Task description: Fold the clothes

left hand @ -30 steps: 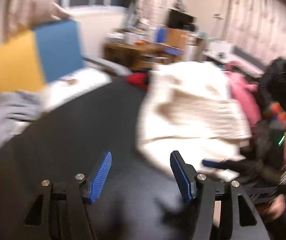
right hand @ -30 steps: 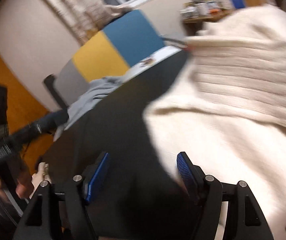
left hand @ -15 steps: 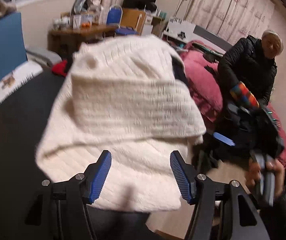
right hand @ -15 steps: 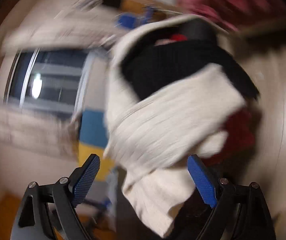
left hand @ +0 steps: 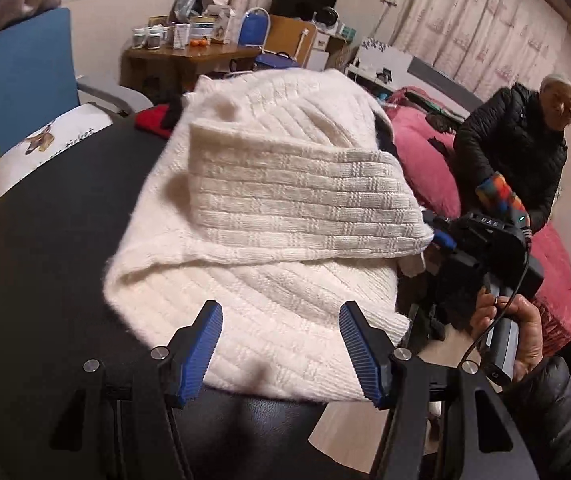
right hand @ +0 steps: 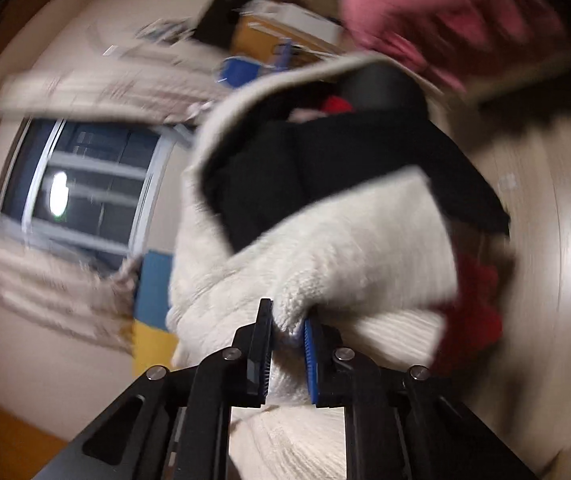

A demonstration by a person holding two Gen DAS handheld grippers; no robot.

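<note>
A white knit sweater (left hand: 285, 200) lies partly folded on the black table (left hand: 45, 240), one ribbed panel laid across its middle. My left gripper (left hand: 280, 312) hovers open over the sweater's near hem, nothing between its blue pads. In the left wrist view my right gripper (left hand: 441, 240) reaches in at the sweater's right edge, held by a hand (left hand: 521, 332). In the blurred right wrist view the right gripper (right hand: 287, 316) is closing, its pads pinching a fold of the white sweater (right hand: 365, 248). A black garment (right hand: 325, 160) lies behind that fold.
A red garment (left hand: 151, 120) lies at the table's far end. A person in a black jacket (left hand: 517, 140) leans over a pink bed (left hand: 425, 160) on the right. A cluttered wooden desk (left hand: 189, 60) stands behind, and a blue and yellow panel (left hand: 25, 76) at left.
The left gripper has swung right over the sweater and stayed open. The right gripper rolled over, came in at the sweater's edge, and its wide jaws closed onto a fold.
</note>
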